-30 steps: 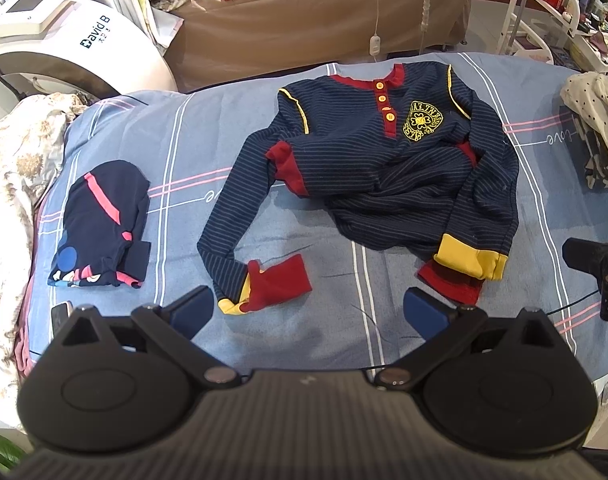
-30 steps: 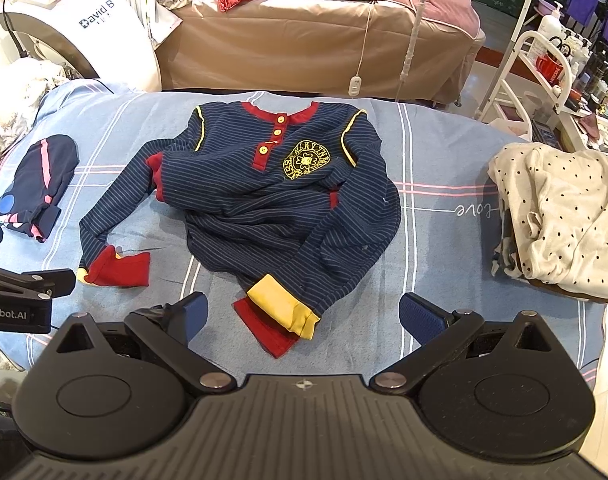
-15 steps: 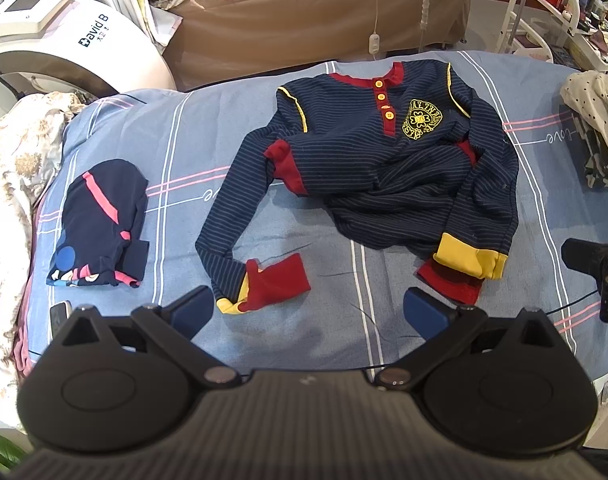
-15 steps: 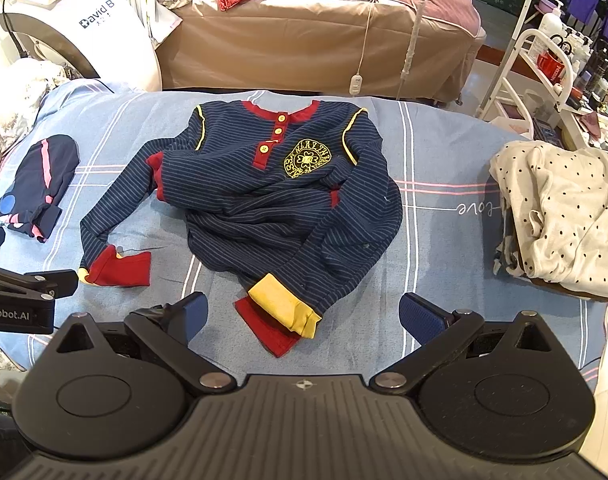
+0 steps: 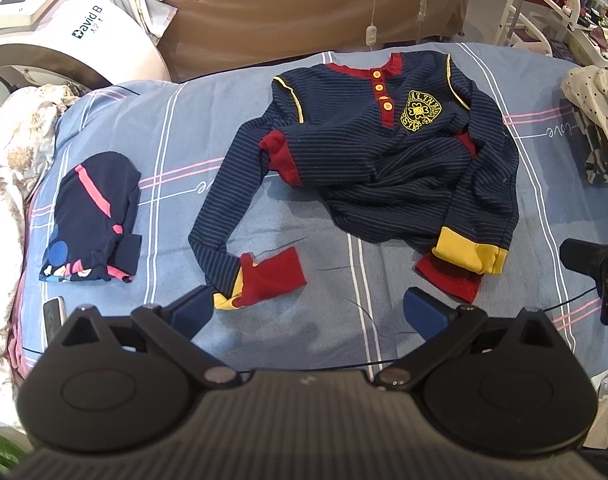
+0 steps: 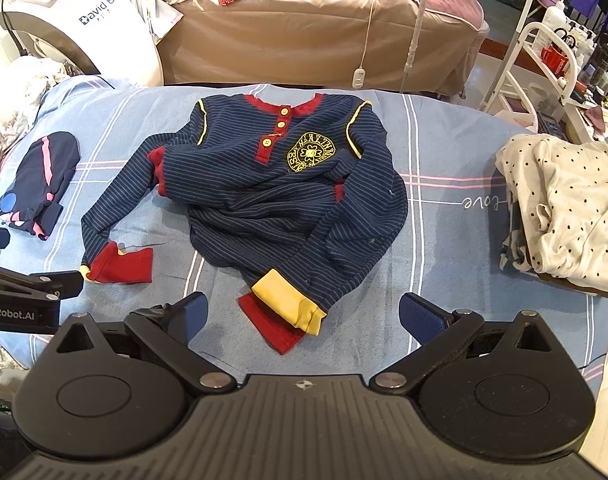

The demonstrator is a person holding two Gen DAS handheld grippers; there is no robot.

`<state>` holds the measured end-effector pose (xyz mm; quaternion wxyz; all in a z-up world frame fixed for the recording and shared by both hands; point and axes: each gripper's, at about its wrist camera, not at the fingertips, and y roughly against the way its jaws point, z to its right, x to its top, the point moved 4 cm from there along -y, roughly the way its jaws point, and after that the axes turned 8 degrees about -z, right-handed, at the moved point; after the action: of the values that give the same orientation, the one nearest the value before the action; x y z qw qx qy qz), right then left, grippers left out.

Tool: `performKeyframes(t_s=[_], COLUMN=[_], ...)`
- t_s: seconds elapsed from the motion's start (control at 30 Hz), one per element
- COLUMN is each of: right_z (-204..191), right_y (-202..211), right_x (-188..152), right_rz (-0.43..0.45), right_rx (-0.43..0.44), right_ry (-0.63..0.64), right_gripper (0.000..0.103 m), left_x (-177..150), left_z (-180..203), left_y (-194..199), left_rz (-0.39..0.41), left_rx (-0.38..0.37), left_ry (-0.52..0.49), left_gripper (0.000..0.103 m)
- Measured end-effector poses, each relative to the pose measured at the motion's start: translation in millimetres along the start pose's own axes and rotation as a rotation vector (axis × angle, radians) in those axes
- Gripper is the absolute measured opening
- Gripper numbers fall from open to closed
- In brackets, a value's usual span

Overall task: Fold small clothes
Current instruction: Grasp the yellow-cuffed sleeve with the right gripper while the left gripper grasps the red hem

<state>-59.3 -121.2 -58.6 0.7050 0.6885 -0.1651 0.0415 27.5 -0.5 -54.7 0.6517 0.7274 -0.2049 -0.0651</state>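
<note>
Blue-padded L tongs & R tongs both wide open, empty, above striped shirt.

Both wrist cameras are looking down and forward from the near edge of the blue sheet, the left one sitting further left. Both are sharing the striped navy shirt at mid-distance and the brown couch far behind.

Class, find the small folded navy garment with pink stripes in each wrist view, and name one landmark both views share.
Left wrist: folded navy garment lies left of centre on the bedsheet.
Right wrist: folded navy garment at the far left edge.
Shared landmark: yellow crest on the striped shirt.
</note>
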Motion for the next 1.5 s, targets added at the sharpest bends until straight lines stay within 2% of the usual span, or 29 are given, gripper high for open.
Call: performKeyframes(t_s=[0.1,0.17,0.3,0.37,0.47,0.57,0.63,0.8,0.93,1.0,1.07,1.1,1.13,1.17,1.27,1.33,1.37,1.5], right_z=[1,5,18,20,19,20,18,20,30,32,33,35,35,38,61,89,102,161], right_y=[1,6,28,22,-25,-69,-92,-125,-151,-171,-190,-195,-195,-191,-172,-154,-146,-126], right_x=[0,1,-1,-3,-7,-22,-32,-48,-49,-45,-43,-42,-41,-40,-28,-17,-10,15], right_rz=[0.046,0.109,0.36,0.397,0.245,0.155,0.104,0.062,0.056,0.038,-0.004,-0.009,-0.003,0.014,0.068,0.128,0.153,0.214], right_rx=[0.011,0.011,0.068,0.117,0.169,0.226,0.205,0.18,0.169,0.168,0.157,0.17,0.18,0.178,0.168,0.114,0.063,-0.161], right_ry=[-0.005,-0.03,-0.078,-0.059,-0.058,-0.105,-0.108,-0.141,-0.199,-0.215,-0.232,-0.238,-0.234,-0.233,-0.247,-0.248,-0.243,-0.227], right_gripper=[0.103,0.103,0.103,0.103,0.103,0.103,0.103,0.103,0.103,0.074,0.061,0.05,0.045,0.027,0.02,0.019,0.012,0.016], left_x=[2,3,2,2,2,-2,-5,-11,-11,-9,-6,-5,-3,-1,4,9,12,23], left_z=[-4,-7,-13,-12,-3,7,10,8,10,11,13,14,15,15,15,14,13,10], left_y=[-7,-11,-19,-38,-79,-123,-147,-165,-170,-171,-171,-171,-171,-171,-173,-176,-178,-183], left_rz=[0.009,0.044,0.22,0.251,0.231,0.178,0.121,0.102,0.103,0.111,0.118,0.12,0.126,0.131,0.134,0.128,0.126,0.123], left_rx=[-0.016,-0.024,-0.016,-0.028,-0.028,-0.01,-0.011,-0.057,-0.041,-0.034,-0.026,-0.023,-0.024,-0.027,-0.051,-0.072,-0.076,-0.075], left_ry=[0.006,0.01,-0.02,-0.054,-0.13,-0.215,-0.225,-0.2,-0.23,-0.249,-0.27,-0.275,-0.277,-0.276,-0.261,-0.246,-0.239,-0.219], left_gripper=[0.103,0.103,0.103,0.103,0.102,0.094,0.081,0.081,0.081,0.081,0.081,0.081,0.081,0.081,0.08,0.078,0.078,0.077])
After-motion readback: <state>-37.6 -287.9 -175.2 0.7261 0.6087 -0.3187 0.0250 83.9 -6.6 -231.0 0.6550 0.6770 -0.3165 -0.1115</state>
